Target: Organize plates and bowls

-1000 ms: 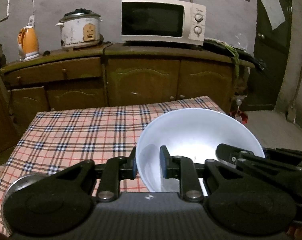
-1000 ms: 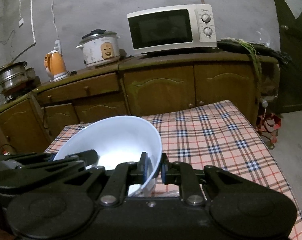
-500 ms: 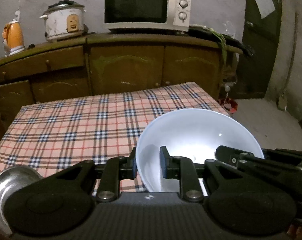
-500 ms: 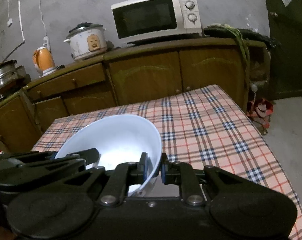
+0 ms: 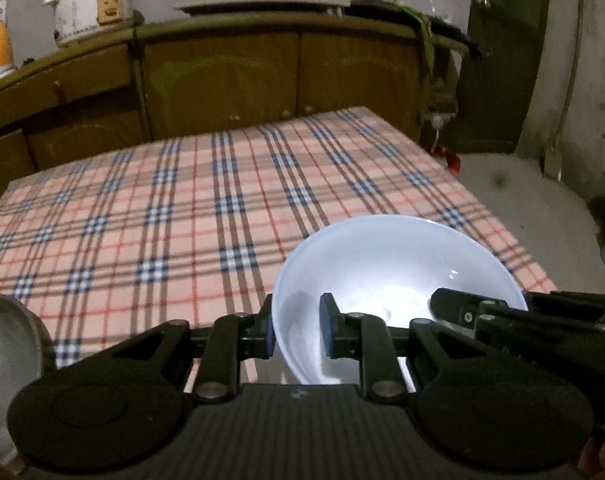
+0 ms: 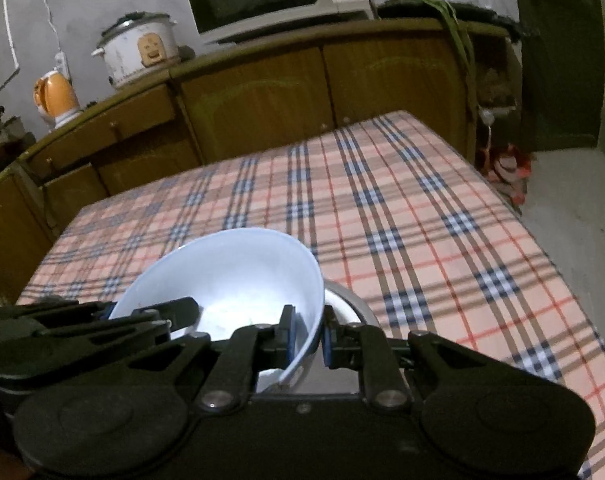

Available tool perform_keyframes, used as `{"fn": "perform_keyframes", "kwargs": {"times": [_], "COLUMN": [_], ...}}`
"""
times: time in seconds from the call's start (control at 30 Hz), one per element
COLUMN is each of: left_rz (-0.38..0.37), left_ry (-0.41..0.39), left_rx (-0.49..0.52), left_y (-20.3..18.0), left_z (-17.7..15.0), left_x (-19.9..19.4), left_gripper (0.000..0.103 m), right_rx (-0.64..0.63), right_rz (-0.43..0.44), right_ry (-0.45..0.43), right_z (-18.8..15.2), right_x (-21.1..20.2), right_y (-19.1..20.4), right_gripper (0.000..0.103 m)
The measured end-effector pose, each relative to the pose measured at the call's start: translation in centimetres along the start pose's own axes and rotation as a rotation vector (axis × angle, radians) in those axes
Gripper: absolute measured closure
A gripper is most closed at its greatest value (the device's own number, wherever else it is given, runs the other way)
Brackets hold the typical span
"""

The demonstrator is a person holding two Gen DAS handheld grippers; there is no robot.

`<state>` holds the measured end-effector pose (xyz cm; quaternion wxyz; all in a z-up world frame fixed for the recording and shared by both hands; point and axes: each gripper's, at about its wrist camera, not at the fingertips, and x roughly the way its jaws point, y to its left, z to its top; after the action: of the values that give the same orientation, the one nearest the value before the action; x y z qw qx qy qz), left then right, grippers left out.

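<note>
Both grippers clenched one white bowl (image 5: 398, 268) — the left gripper (image 5: 295, 330) on its left rim, the right gripper (image 6: 307, 334) on its right. Held between them above the table (image 6: 422, 216), it hung over a metal dish (image 6: 350, 304) just beyond the right jaws.

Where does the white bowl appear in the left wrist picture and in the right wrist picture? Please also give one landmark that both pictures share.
Left wrist: the white bowl sits low, right of centre, its rim between the left gripper fingers.
Right wrist: the bowl sits low, left of centre, its rim between the right gripper fingers.
Shared landmark: the rice cooker on the cabinet, upper left in both.
</note>
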<state>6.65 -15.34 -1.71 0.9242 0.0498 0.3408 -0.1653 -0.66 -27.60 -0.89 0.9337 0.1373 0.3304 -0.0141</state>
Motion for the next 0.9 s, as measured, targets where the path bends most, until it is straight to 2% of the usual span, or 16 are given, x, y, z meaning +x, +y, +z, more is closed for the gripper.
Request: {"fn": "perform_keyframes", "kwargs": {"times": [0.37,0.57,0.7,0.9], "left_rz": [0.005,0.000,-0.017,-0.027], "left_ry": [0.044,0.024,0.007,-0.005], "left_rx": [0.010,0.011,-0.007,0.002], "left_y": [-0.1,-0.2,-0.1,-0.2], "left_z": [-1.6,-1.9,-2.0,-2.3], "left_x": [2.0,2.4,2.5,2.3], "left_gripper": [0.081,0.081,0.075,0.072], "right_rx": [0.009,0.015,0.014,0.028], "right_rz": [0.007,0.013,0.018,0.021], "right_ry": [0.038,0.032,0.030,0.036], "right_z": [-2.2,-2.9,-2.9,-2.8], "right_x": [2.1,2.9,3.1,3.3], "right_y": [-1.0,-1.4,-1.5,-1.6], "right_gripper": [0.085,0.084,0.084,0.084]}}
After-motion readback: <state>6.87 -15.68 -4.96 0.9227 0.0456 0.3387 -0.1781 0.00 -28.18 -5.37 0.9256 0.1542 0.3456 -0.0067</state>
